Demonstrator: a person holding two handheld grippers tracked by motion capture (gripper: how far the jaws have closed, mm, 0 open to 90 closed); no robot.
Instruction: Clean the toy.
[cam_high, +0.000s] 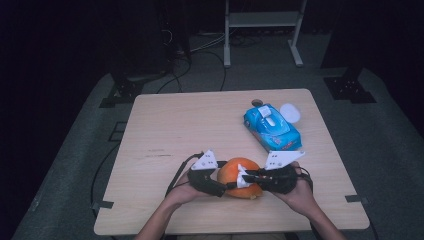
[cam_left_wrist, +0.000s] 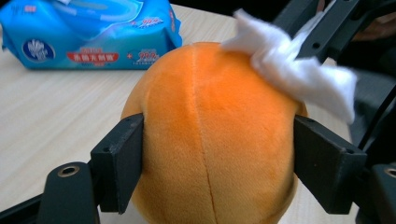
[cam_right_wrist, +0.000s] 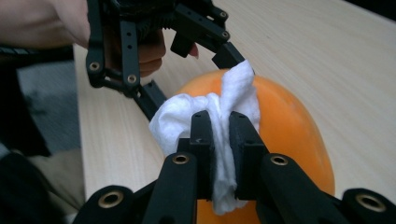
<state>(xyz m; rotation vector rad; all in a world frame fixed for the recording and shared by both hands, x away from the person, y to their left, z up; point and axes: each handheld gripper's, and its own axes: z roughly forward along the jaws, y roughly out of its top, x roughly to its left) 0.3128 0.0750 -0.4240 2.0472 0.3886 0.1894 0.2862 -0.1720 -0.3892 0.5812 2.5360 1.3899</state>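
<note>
**Wipe Pressed on Orange Plush Ball, Both Grippers Engaged**

We locate the orange plush ball (cam_left_wrist: 210, 140) between the jaws of the left gripper (cam_high: 224, 189); in the left gripper view one pad sits against each flank of the ball, so we read this gripper as grasping the ball; the ball rests on the wooden table (cam_high: 175, 125). We find the right gripper (cam_right_wrist: 223, 140) clenched on a white wet wipe (cam_right_wrist: 224, 107); the wipe is pinched in the narrow slot between its two jaws, bunching out beyond their tips and hanging below them; the bunched end lies on the top of the ball. Beyond the left gripper's jaws, well apart from the ball, lies a blue wet-wipe pack (cam_left_wrist: 93, 35).
</note>
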